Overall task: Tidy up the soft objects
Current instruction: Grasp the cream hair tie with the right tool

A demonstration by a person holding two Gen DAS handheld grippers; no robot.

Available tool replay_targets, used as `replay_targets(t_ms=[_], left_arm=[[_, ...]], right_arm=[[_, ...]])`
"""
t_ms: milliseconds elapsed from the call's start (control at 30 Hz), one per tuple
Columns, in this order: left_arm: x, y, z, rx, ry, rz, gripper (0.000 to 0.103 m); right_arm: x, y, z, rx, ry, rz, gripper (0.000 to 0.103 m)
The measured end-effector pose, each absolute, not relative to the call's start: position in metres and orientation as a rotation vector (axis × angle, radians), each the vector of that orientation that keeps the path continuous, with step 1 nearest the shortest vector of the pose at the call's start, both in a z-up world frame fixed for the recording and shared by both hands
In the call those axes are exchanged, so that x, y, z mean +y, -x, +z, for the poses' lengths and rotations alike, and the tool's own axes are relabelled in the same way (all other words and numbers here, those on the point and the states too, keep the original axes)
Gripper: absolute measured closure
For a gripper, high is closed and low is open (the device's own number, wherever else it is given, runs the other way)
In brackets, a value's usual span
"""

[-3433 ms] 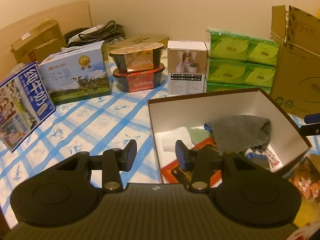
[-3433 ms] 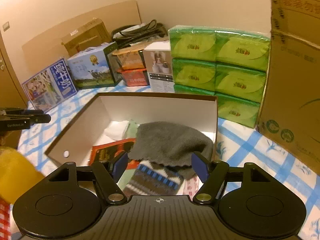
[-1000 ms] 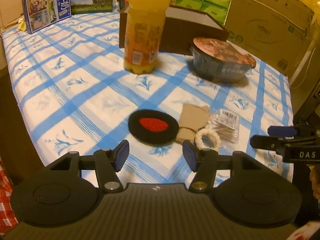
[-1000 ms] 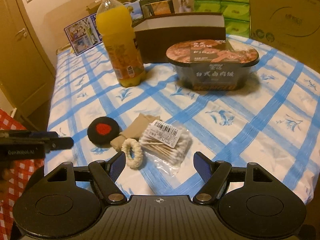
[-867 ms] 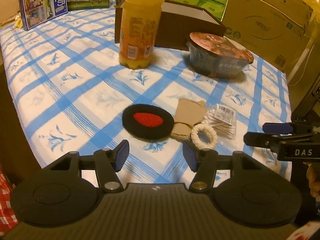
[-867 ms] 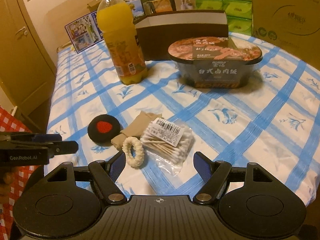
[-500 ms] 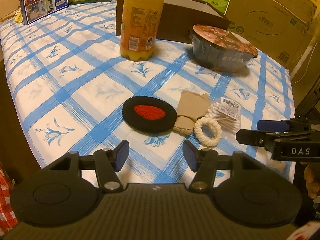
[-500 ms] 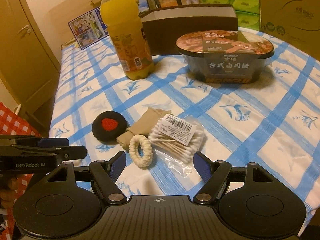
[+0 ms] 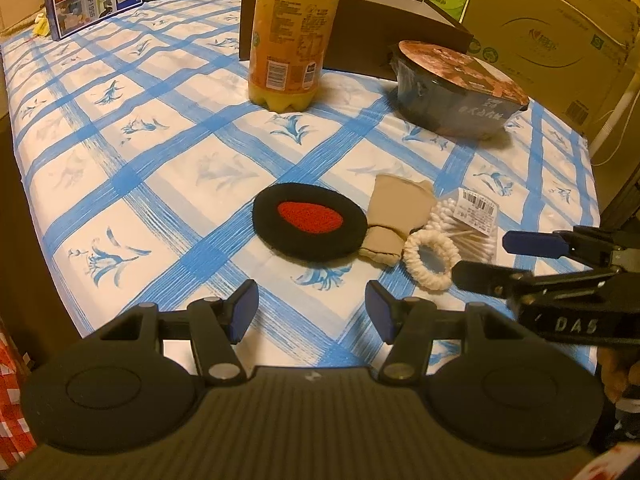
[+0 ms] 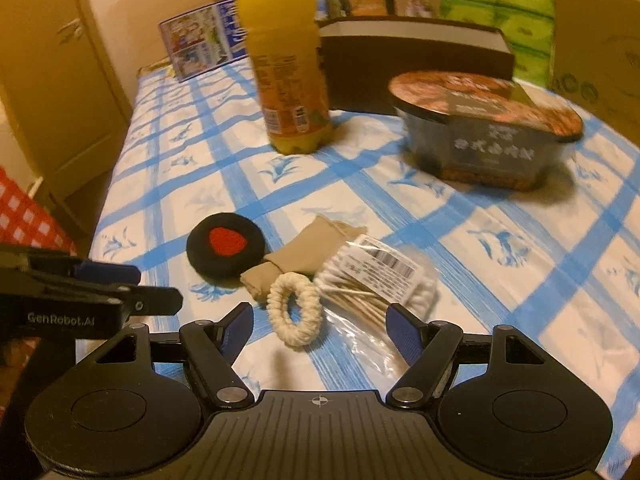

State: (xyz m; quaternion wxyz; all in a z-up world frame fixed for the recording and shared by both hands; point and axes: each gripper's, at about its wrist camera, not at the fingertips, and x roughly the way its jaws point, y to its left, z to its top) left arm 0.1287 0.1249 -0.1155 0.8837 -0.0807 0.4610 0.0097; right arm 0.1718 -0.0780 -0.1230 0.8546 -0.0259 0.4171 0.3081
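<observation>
left tongs (image 9: 312, 312) and right tongs (image 10: 320, 330), both spread and holding nothing, hover low over the near edge of the worktop (image 9: 160, 160) with its blue-checked cloth. landmark: the cream scrunchie (image 10: 294, 308), lying flat just ahead of the right tongs. touching it on the far left side is a folded beige cloth (image 10: 304, 256); beyond that, against the cloth's left edge, lies a black round pad with a red centre (image 10: 226, 246). touching the scrunchie on the right is a clear bag of cotton swabs (image 10: 376, 280). well beyond the scrunchie stand an orange juice bottle (image 10: 286, 60) and a lidded noodle bowl (image 10: 486, 124), and behind those a brown open box (image 10: 416, 54), which is probably where the soft things belong.

handling, as a judgement: scrunchie, cloth and pad look light, limp and easily squashed, with no risk of breakage. the scrunchie should take a pinch across one side of its ring, the fingers (image 10: 238, 330) closing on the cord from above; a shallow approach may snag the swab bag, whose film looks slippery and could drag along. the beige cloth is best gripped at its thick rolled end nearest the scrunchie. the pad, seen from the left wrist as a flat disc (image 9: 308, 226), offers only its rim; a pinch there will likely fold it.
</observation>
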Motion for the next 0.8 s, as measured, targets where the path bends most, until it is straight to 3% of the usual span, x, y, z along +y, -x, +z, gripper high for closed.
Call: replay_targets(t_ms=[67, 500, 600, 667, 800], left_arm=[[0.126, -0.129, -0.117, 0.958, 0.169, 0.023, 0.047], [0.131, -0.132, -0.126, 0.970, 0.174, 0.033, 0.047], [0.131, -0.133, -0.127, 0.970, 0.173, 0.033, 0.047], [0.131, -0.133, -0.128, 0.969, 0.172, 0.034, 0.047], [0.131, -0.136, -0.129, 0.965, 0.167, 0.035, 0.047]], right_arm=[[-0.071, -0.169, -0.125, 0.857, 0.086, 0.667, 0.043], [-0.037, -0.159, -0.149, 0.798, 0.316, 0.711, 0.062], [-0.034, -0.156, -0.153, 0.778, 0.358, 0.718, 0.071], [-0.035, -0.155, -0.153, 0.769, 0.356, 0.723, 0.085], [-0.046, -0.160, -0.144, 0.760, 0.265, 0.717, 0.087]])
